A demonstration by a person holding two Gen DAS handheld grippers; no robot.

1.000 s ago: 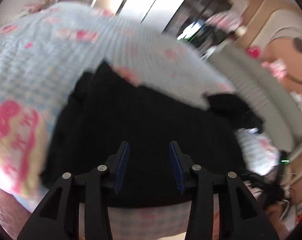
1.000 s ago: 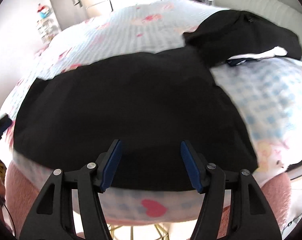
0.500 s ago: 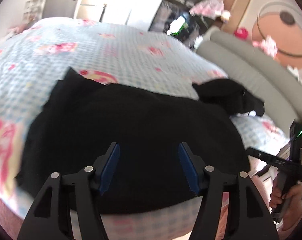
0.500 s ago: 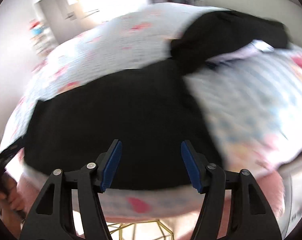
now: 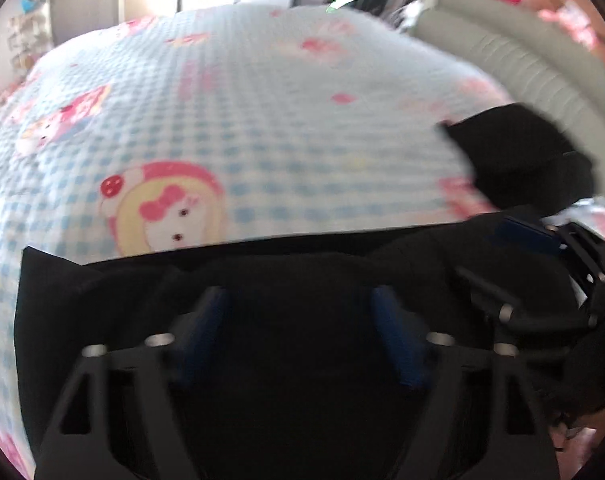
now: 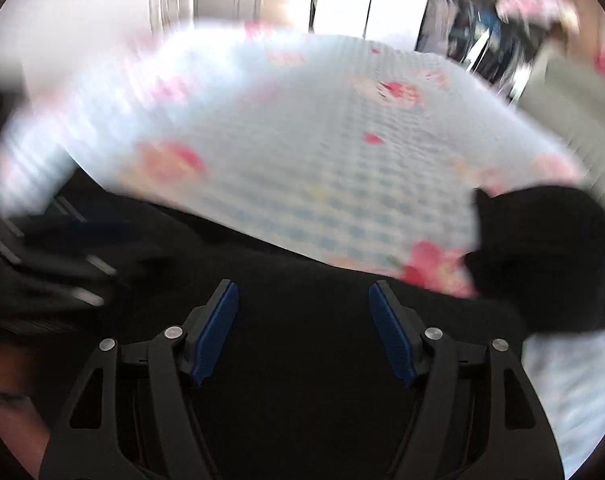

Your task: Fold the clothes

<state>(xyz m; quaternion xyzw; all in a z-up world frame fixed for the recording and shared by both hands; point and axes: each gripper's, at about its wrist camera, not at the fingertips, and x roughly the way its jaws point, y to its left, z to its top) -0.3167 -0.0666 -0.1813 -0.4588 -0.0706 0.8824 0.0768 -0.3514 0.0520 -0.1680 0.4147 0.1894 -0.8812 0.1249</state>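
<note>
The black garment [image 5: 114, 300] lies flat along the near edge of the bed [image 5: 262, 120], spread out so it can be folded. Both grippers hang above it; the left gripper [image 5: 302, 332] and the right gripper [image 6: 302, 332] have fingers apart and opening, grasping nothing, probably ready to take an edge. A second dark garment [image 6: 542, 256], blurred, waits at the right.

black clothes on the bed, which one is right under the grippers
The large black garment spread along the near edge of the bed, beneath both opening, empty grippers. The smaller black bundle lies apart, off to the right.
</note>
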